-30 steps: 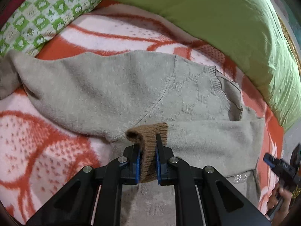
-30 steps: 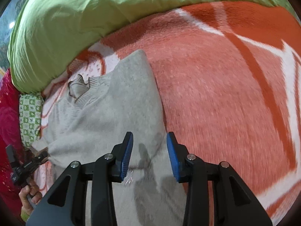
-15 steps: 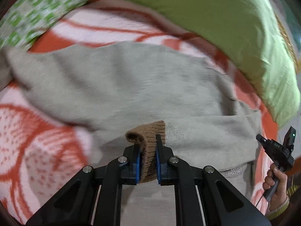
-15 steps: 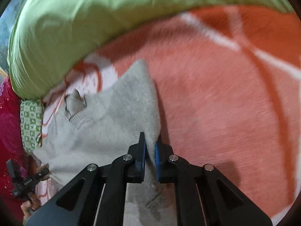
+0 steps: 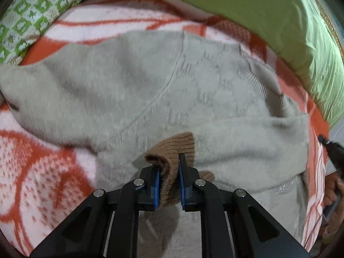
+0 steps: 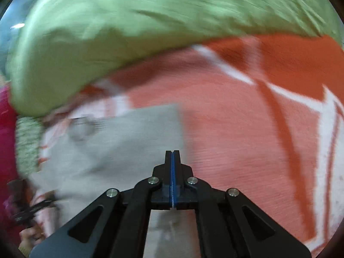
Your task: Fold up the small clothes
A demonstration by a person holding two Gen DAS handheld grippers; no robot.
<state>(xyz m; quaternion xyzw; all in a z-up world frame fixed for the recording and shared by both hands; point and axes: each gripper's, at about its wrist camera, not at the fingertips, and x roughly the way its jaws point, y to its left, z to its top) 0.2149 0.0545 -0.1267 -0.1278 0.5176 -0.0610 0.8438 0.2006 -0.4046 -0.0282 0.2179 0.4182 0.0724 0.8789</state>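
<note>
The grey sweater [image 5: 163, 90] lies spread on the orange-and-white blanket [image 5: 38, 172] of the bed, its neckline toward the green pillow [image 5: 279, 21] and one sleeve reaching out toward the checked cushion [image 5: 32, 15]. The fold is only starting. The body is mostly flat, and the near part seems already doubled over in a soft ridge across the middle, though blur makes that layer hard to read.

The left gripper [image 5: 168, 182] has its jaws nearly together, pinching the brown ribbed cuff [image 5: 176, 146] of a sleeve, which is lifted above the sweater's body. That sleeve is, I judge, about to be laid across the chest.

The right gripper [image 6: 173, 172] has just been closing; its jaws now stand fully together at the sweater's side edge [image 6: 179, 129], with no cloth visible between the pads. It looks to have missed or slipped off the hem, so it holds nothing.

Left to do: bring both sleeves in, square up the sides, then fold the body over into a compact stack. No finished fold shows yet.
</note>
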